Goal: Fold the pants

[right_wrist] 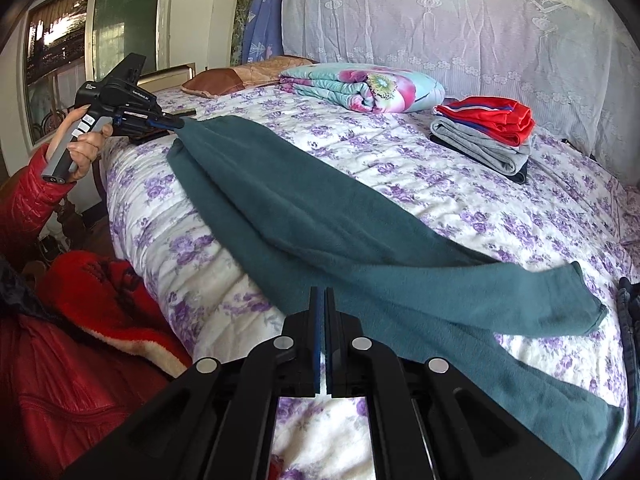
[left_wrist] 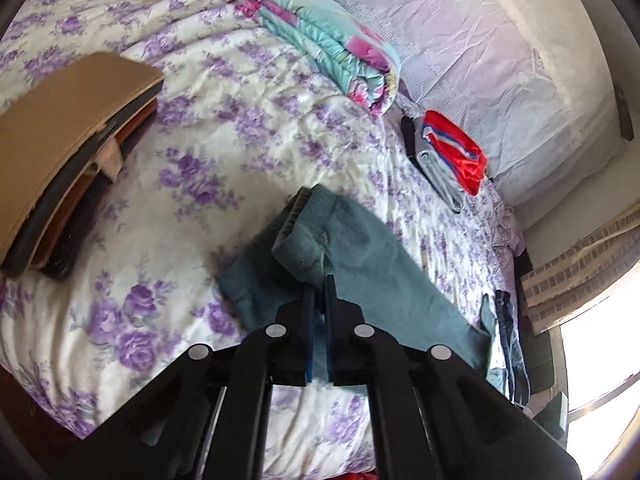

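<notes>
Teal pants (right_wrist: 304,216): spread lengthwise on the bed (right_wrist: 460,200), along its near edge, over the purple-flowered bedspread. The waist end is lifted at the far left, and one leg end (right_wrist: 576,304) lies folded across the other near the right edge.

Left gripper (left_wrist: 319,286): jaws closed on the bunched waist fabric; a hand (right_wrist: 86,148) in a red sleeve (right_wrist: 28,200) holds its grip.

Right gripper (right_wrist: 322,300): jaws pressed together at the near edge of the pants; whether any fabric is pinched between them cannot be told.

Surroundings: a stack of folded clothes (right_wrist: 486,132), red on top, grey and dark beneath, sits well apart from the pants toward the lace-draped headboard (right_wrist: 460,24). A rolled floral quilt (right_wrist: 360,88) lies beside the stack, with a brown pillow (right_wrist: 236,76) further left. A tan board (left_wrist: 60,148) rests on the bed's far side. Dark garments (left_wrist: 510,340) hang at the foot.
</notes>
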Available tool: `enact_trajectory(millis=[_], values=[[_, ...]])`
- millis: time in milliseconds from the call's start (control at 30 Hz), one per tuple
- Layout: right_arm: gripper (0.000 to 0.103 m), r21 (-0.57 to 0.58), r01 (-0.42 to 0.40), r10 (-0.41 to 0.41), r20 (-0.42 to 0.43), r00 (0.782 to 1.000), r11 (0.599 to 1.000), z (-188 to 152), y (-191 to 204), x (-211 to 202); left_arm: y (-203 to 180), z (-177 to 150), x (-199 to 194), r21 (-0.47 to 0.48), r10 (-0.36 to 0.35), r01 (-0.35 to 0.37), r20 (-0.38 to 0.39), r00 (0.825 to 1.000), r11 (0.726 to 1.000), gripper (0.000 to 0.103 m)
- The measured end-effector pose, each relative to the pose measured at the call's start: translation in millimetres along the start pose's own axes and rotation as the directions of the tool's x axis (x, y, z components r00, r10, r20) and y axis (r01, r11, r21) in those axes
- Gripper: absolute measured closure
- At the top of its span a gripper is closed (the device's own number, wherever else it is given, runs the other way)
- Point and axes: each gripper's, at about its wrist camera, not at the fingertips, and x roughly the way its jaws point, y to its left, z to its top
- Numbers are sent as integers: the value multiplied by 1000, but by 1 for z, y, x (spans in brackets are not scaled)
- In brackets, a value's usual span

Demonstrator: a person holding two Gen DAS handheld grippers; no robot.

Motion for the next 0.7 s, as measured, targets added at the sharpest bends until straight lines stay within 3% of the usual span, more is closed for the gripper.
enact_trajectory(millis=[133, 267, 367, 400, 533, 567, 633, 700], values=[[100, -29, 38, -38, -10, 999, 999, 2, -1, 8, 17, -3, 14, -50, 2, -4, -33, 999, 999, 100], [98, -155, 81, -82, -2, 997, 985, 7, 8, 14, 13, -2, 17, -34, 9, -10, -23, 1000, 999, 100], [64, -236, 84, -77, 38, 996, 968, 16, 14, 10, 11, 0, 15, -33, 5, -5, -21, 1000, 999, 100], [60, -263, 86, -75, 53, 996, 961, 19, 16, 9, 10, 0, 15, -30, 5, -6, -20, 1000, 1000, 100], [68, -327, 73, -82, -16, 996, 942, 26, 16, 29, 8, 1, 21, -22, 12, -13, -35, 999, 1000, 100], [85, -331, 72, -92, -44, 995, 941, 26, 14, 38, 7, 1, 24, -21, 14, -15, -42, 999, 1000, 100], [99, -351, 93, -128, -79, 989, 932, 23, 12, 50, 9, 1, 29, -25, 18, -20, -53, 998, 999, 100], [101, -343, 95, -126, -70, 989, 934, 22, 12, 48, 12, 3, 30, -51, 3, -6, -59, 998, 999, 100]])
